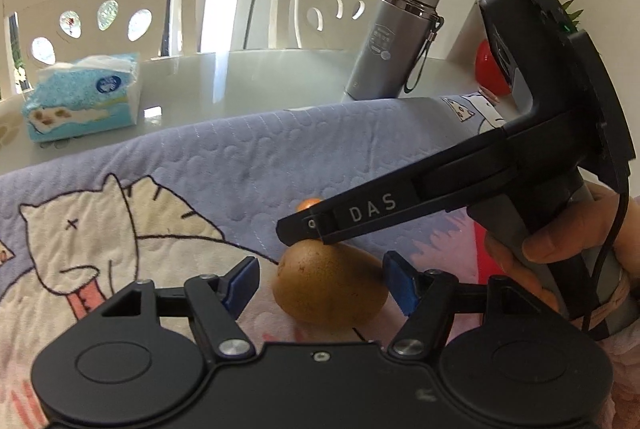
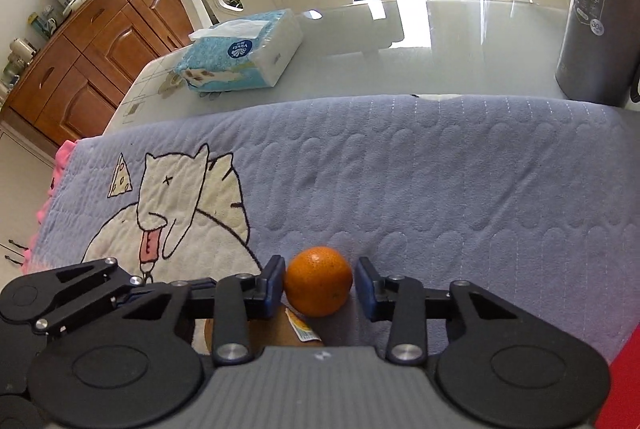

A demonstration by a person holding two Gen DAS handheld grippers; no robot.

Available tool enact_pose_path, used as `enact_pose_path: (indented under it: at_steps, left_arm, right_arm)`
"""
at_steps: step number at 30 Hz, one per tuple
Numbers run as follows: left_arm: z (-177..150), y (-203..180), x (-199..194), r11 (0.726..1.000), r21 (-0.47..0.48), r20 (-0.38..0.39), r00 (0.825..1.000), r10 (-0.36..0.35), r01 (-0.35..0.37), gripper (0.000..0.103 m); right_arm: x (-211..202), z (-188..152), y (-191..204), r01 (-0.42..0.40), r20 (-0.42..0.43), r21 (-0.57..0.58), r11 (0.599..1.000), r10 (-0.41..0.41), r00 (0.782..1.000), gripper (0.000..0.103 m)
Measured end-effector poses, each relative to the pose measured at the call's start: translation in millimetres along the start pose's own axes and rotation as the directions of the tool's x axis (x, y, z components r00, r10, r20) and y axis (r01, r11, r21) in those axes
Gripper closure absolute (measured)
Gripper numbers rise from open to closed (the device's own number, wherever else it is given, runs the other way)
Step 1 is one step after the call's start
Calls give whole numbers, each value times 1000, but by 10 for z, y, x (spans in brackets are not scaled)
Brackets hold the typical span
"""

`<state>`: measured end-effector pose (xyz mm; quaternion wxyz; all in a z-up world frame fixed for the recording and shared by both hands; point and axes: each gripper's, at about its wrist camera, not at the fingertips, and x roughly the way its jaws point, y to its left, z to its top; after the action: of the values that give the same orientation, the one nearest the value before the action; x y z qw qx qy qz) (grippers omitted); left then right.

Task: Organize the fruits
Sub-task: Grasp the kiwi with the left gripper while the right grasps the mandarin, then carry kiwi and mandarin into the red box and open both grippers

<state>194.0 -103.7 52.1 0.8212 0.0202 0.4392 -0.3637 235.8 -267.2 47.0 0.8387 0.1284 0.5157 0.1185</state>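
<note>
1. Clearly, we were at the pick-up step: both grippers were low over the quilt (image 2: 440,165) that covered the near part of the counter (image 2: 440,41).
2. Our right gripper (image 2: 320,283) had its jaws around the orange (image 2: 319,281). The left pad sat against the fruit's side, or very nearly; the right pad stood just apart. So we judged the jaws still released, not yet grasping.
3. The orange lay on the quilt, just beyond the brown fruit (image 1: 330,287), which the right wrist view showed only as a brown patch with a sticker under the gripper.
4. Our left gripper (image 1: 320,283) had its jaws released and spread wide, with the brown fruit between the blue pads and clear gaps on both sides.
5. In the left wrist view the right gripper's finger crossed just above the brown fruit. Whether it touched the fruit we could not tell.
6. Next, we judged, each pair of jaws would need to shut squarely on its fruit before any lift. The two tools were crowded, so they would have to rise without knocking each other.
7. Neither view showed a bowl or basket to receive the fruit. A tissue pack (image 2: 240,49) and a flask (image 1: 394,41) stood farther back on the counter.
</note>
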Motion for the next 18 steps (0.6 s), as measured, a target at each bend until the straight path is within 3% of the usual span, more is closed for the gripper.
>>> enact_pose_path:
  at_steps: [6,12,18]
  left_arm:
    - [-47,-17,185,1000,-6,-43,999,1,-2,22]
    - [-61,-25,168,1000,-8,-25,1000,16,-17,22]
    - [-22,-62,54,997,-2,16,997,79,-79,23]
  right_arm:
    - [-87,-42,-68,-12,40,33,999,11,999,66]
    - [-346,-81,-211,-31,98,73,997,24,995,66]
    - [-717,-179,-298,-45,173,93,995,29,984,66]
